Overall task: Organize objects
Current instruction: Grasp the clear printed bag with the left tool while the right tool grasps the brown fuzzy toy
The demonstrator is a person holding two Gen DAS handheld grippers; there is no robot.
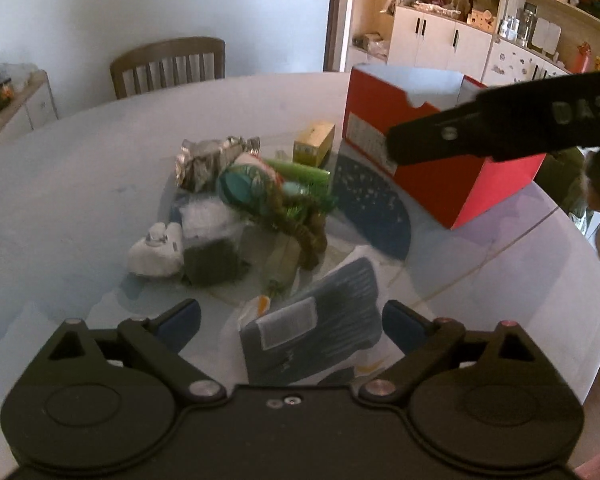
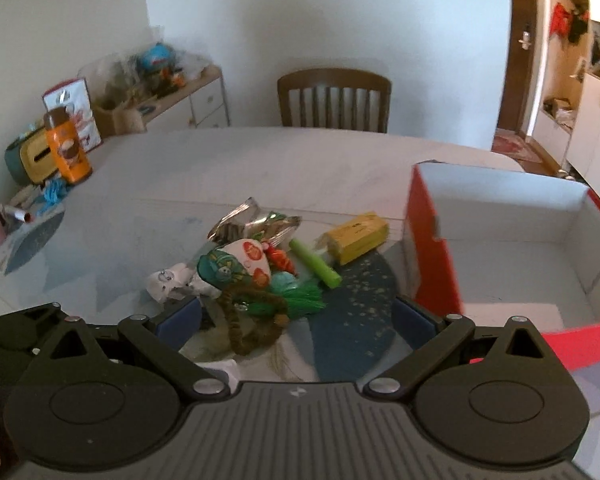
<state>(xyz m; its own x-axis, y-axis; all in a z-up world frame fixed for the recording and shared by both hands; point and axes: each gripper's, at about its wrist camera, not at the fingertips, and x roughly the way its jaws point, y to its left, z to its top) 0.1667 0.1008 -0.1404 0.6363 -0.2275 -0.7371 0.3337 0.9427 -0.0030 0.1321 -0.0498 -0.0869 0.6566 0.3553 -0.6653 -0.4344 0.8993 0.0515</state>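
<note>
A pile of small things lies mid-table: a silver foil packet [image 2: 254, 220], a teal-and-white patterned pouch [image 2: 236, 266], a brown braided cord [image 2: 252, 320], a green tube [image 2: 314, 264], a yellow carton [image 2: 356, 236] and a white crumpled item [image 2: 172, 280]. An open red box [image 2: 432, 264] with a white inside stands at the right. My right gripper [image 2: 296, 320] is open above the pile's near edge, holding nothing. My left gripper [image 1: 292, 322] is open, and a dark blue packet [image 1: 312, 336] with a white label lies on the table between its fingers.
The round pale table [image 2: 300, 160] has a wooden chair [image 2: 334, 98] at its far side. An orange bottle [image 2: 66, 144] and a teal tissue box [image 2: 24, 156] stand at the left edge. A black part of the right tool [image 1: 500, 128] crosses in front of the red box [image 1: 440, 176].
</note>
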